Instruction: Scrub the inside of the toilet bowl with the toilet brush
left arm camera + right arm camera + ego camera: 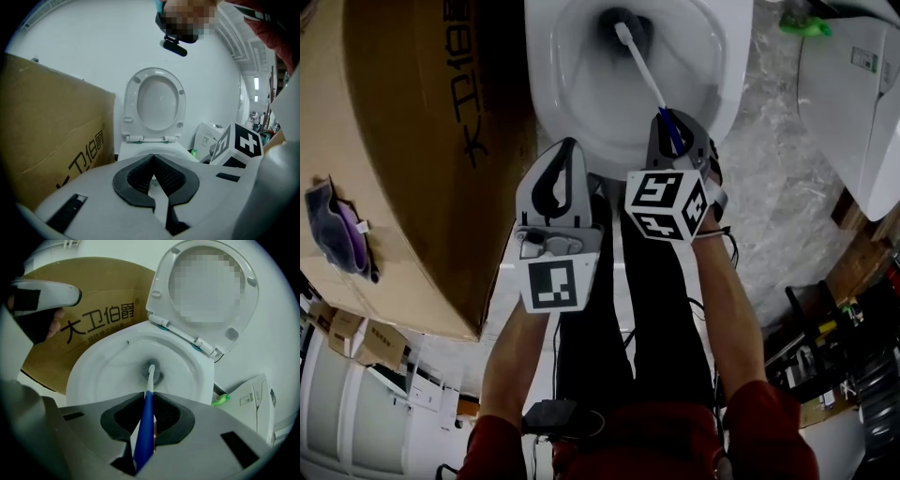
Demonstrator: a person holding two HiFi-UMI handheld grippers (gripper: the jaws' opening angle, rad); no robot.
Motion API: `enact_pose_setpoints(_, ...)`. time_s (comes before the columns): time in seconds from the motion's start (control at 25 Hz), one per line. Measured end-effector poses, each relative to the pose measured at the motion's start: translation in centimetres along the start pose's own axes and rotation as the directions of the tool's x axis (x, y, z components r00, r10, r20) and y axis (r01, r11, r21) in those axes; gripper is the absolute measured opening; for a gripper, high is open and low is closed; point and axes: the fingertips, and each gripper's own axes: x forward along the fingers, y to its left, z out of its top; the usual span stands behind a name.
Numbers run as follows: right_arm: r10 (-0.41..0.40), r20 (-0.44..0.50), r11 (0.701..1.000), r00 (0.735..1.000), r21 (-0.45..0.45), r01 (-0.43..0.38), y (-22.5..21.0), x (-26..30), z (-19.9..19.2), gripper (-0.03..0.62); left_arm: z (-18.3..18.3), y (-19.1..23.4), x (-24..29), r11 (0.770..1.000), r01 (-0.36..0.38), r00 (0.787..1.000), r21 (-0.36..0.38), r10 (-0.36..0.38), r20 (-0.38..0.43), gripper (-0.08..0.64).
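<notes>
Right claw (pixel 677 120) clamped on the blue-and-white plastic toilet brush (pixel 637 64), whose head sits at the bottom of the white ceramic toilet bowl (pixel 567 94). Left claw (pixel 568 145) closed, empty, near the bowl's front rim.

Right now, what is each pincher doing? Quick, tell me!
Left gripper: shut, nothing in it.
Right gripper: shut on the toilet brush, by its blue handle; brush head down in the toilet bowl.

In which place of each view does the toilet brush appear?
Head view: top centre, toilet brush slanting from the right gripper into the bowl.
Left gripper view: not in it.
Right gripper view: centre, handle between the jaws.
Shared landmark: the cardboard box, at each picture's left.
</notes>
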Motion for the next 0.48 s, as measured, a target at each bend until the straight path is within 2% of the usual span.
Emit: enact_pose_setpoints(0.48,0.017,-0.009,1.0,1.0,0.006,-0.017,2.8,-1.0,-0.6,0.061,-0.8,0.7,-0.8,1.0,0.012,1.0,-0.009,-0.012,0.005,0.012)
